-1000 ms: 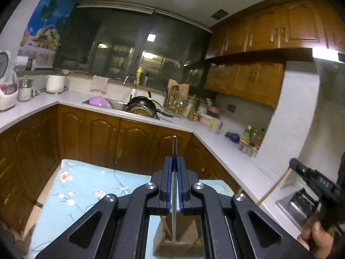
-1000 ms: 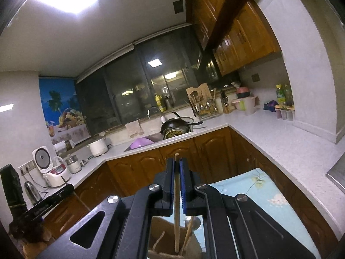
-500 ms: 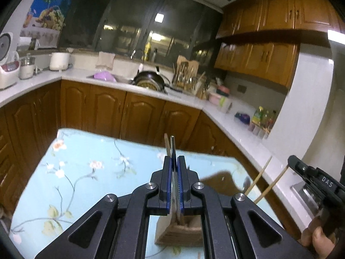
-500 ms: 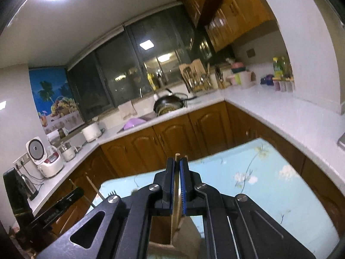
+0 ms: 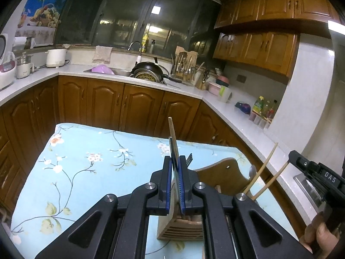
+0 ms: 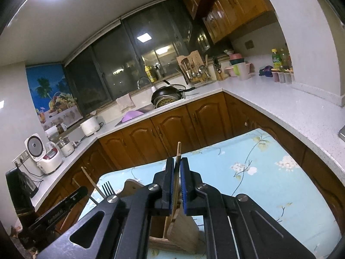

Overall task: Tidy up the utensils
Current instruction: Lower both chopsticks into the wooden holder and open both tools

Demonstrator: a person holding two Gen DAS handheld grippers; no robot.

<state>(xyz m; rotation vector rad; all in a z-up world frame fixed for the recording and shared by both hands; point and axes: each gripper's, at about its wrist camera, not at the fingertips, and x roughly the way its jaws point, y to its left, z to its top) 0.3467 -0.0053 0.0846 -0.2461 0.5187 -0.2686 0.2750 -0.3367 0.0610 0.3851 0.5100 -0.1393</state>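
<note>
My left gripper (image 5: 176, 164) is shut on the thin flat handle of a metal utensil (image 5: 173, 149), which stands upright. Its lower end reaches down into the wooden utensil holder (image 5: 183, 226) on the table. A wooden stick (image 5: 171, 127) rises just behind the handle, and fork tines (image 5: 189, 157) show beside the fingers. My right gripper (image 6: 176, 168) is shut on a wooden chopstick (image 6: 178, 153) that runs down into the same holder (image 6: 183, 226). More chopsticks (image 5: 264, 168) and a spoon (image 5: 252, 170) lean out of the holder. The left gripper's body (image 6: 62, 207) shows at the left.
The table wears a light blue floral cloth (image 5: 86, 161). Brown cabinets and a white L-shaped counter (image 5: 226, 105) surround it, with a sink and black pan (image 5: 148, 71), a utensil rack (image 5: 185, 64), bottles (image 5: 263, 108) and a rice cooker (image 6: 36, 149). A hand (image 5: 321, 237) holds the right gripper.
Both grippers have come down with their utensils towards the holder, and both views have tilted down. The holder and the tablecloth now fill more of each view.
</note>
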